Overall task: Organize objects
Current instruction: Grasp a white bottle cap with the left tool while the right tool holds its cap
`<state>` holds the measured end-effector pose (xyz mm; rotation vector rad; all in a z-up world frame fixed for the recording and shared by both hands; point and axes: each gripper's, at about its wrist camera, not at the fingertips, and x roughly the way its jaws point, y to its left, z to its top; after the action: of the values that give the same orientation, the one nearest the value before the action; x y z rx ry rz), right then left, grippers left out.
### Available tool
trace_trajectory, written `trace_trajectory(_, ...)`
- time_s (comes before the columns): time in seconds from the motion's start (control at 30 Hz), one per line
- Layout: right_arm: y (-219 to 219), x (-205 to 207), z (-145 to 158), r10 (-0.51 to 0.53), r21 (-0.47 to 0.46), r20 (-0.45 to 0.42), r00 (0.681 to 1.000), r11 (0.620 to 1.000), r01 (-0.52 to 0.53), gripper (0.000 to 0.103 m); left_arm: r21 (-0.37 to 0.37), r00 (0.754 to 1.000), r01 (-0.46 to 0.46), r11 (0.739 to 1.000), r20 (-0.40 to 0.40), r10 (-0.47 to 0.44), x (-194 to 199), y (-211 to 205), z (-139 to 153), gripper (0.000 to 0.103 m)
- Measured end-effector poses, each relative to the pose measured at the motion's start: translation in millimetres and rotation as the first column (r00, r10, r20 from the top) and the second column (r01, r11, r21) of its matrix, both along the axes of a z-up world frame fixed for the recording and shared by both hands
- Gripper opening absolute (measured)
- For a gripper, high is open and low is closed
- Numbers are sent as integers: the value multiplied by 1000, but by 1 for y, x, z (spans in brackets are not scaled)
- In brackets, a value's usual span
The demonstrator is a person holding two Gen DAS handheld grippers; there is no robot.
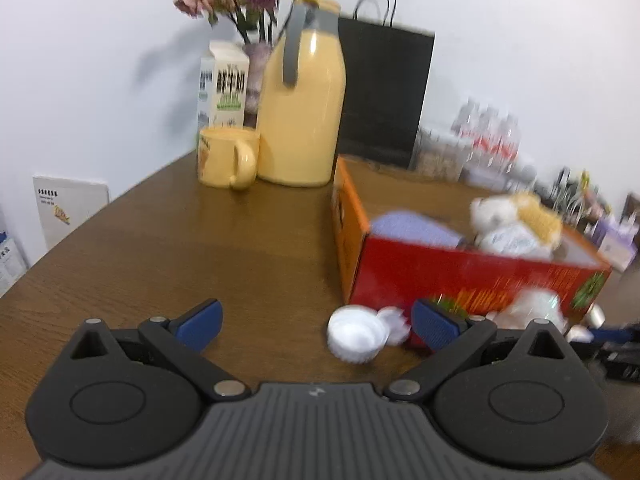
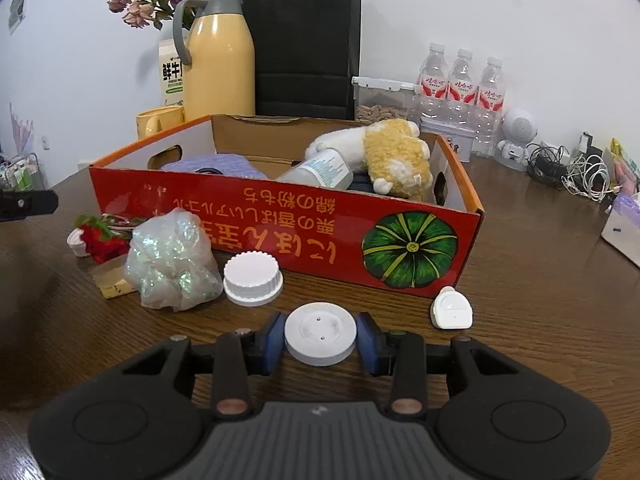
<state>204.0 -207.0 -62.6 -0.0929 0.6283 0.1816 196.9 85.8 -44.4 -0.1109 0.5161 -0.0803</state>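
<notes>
A: We have the right gripper (image 2: 320, 338) low over the wooden table (image 2: 540, 300), tilted down toward it, with its blue pads (image 2: 275, 342) pressed on either side of a round white disc (image 2: 320, 333). So it's clamped on the disc, which sits just in front of the red cardboard box (image 2: 280, 220).

B: And our left gripper (image 1: 316, 324)?

A: Also angled down over the table, its jaws standing wide apart with nothing gripped. A white ribbed cap (image 1: 357, 334) lies on the table between the fingers, nearer the right-hand one, not touched that we can see. That view is blurred.

B: How does the disc look?

A: Flat, pale, smooth-rimmed, with two tiny dark dots on its top face. Beside it in the right wrist view we see the ribbed cap, a crumpled shiny plastic bag (image 2: 172, 260), a red rose (image 2: 102, 242) and a small white tag-shaped device (image 2: 452, 307).

B: Any writing?

A: The box front carries yellow Japanese lettering, upside down to us, next to a green pumpkin picture (image 2: 410, 249). The milk carton (image 2: 172, 72) shows bold Chinese characters; we can't read the water bottles' (image 2: 462, 84) red labels.
</notes>
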Motion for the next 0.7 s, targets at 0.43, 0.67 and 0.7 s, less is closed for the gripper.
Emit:
trace_trajectory(0.43,1,-2,1,-2,-3,18,1000,1000,2,38,102,990,87,991,-117,-75,25,-31,-18,69)
trace_trajectory(0.67,0,-3,1,-7,1,25,1000,1000,7,38,46,993,79,996,-91,-75,24,-25,-15,40)
trace_trajectory(0.7,-1,-4,1,-7,3,26,1000,1000,7,38,48,994,81,996,-80,-77,22,-25,-15,40)
